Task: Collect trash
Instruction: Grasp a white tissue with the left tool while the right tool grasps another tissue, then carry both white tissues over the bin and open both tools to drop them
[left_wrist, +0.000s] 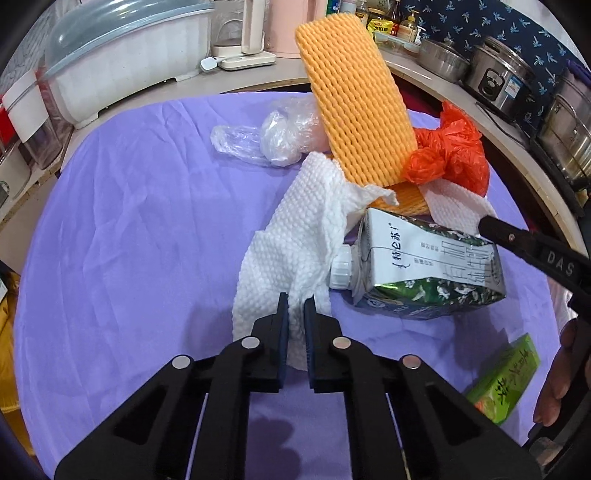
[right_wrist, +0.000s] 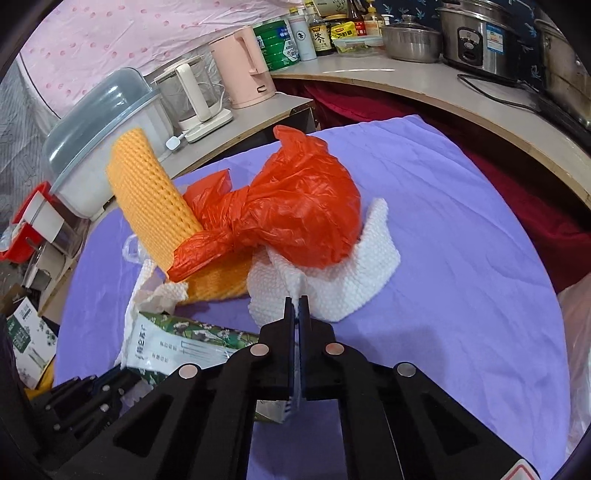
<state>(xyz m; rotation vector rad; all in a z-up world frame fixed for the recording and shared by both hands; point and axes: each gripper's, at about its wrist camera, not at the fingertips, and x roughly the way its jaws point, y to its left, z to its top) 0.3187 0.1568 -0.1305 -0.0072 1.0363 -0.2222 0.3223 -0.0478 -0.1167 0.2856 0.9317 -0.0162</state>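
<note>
A pile of trash lies on a purple cloth (left_wrist: 129, 240). My left gripper (left_wrist: 296, 306) is shut on a white paper towel (left_wrist: 295, 236) next to a crushed milk carton (left_wrist: 424, 266). My right gripper (right_wrist: 297, 304) is shut on the corner of another white paper towel (right_wrist: 354, 284) that lies under a knotted orange plastic bag (right_wrist: 295, 218). An orange foam net (left_wrist: 354, 96) leans upright in the pile; it also shows in the right wrist view (right_wrist: 147, 195). A clear plastic bag (left_wrist: 266, 136) lies behind. The right gripper's arm (left_wrist: 535, 254) shows at the right of the left wrist view.
A green box (left_wrist: 506, 380) lies at the cloth's near right edge. A counter behind holds a covered dish rack (right_wrist: 107, 147), a glass kettle (right_wrist: 192, 99), a pink jug (right_wrist: 247, 70), bottles and steel pots (right_wrist: 476, 37). A clear bag (right_wrist: 576, 350) hangs at the right.
</note>
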